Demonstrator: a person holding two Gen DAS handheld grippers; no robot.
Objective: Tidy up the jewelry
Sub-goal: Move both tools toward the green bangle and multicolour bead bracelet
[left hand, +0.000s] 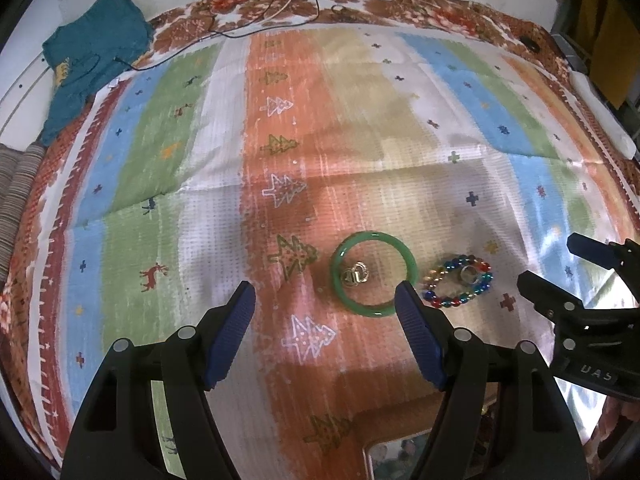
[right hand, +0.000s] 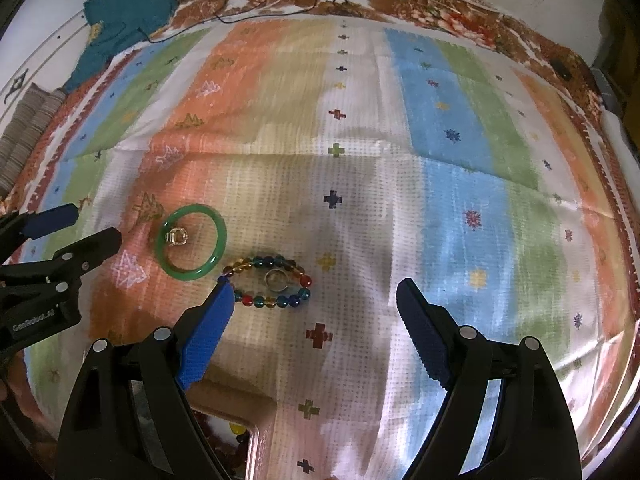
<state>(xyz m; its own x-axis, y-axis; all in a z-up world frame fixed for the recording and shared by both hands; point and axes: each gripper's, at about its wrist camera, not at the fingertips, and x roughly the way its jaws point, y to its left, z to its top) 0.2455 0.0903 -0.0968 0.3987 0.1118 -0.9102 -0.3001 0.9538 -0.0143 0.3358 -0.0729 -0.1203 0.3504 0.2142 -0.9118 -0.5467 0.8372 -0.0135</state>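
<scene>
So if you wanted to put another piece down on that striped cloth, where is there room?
Plenty: the cloth lies bare beyond and to the right of the beaded bracelet. It is crowded where the green bangle and the bracelet lie close together, each ringing small silver pieces, with both open grippers, left and right, right by them.

Left black two-finger gripper with blue ribbed pads (left hand: pixel 325 294): jaws spread wide, nothing between the pads, both fingers angled forward and inward toward their tips. Right black two-finger gripper with blue ribbed pads (right hand: pixel 314 286): jaws likewise spread wide and empty, fingers extending forward in a symmetrical V. In the left wrist view the right gripper (left hand: pixel 560 262) enters from the right edge, parted; in the right wrist view the left gripper (right hand: pixel 86 226) enters from the left edge, parted. The two lie side by side, apart
</scene>
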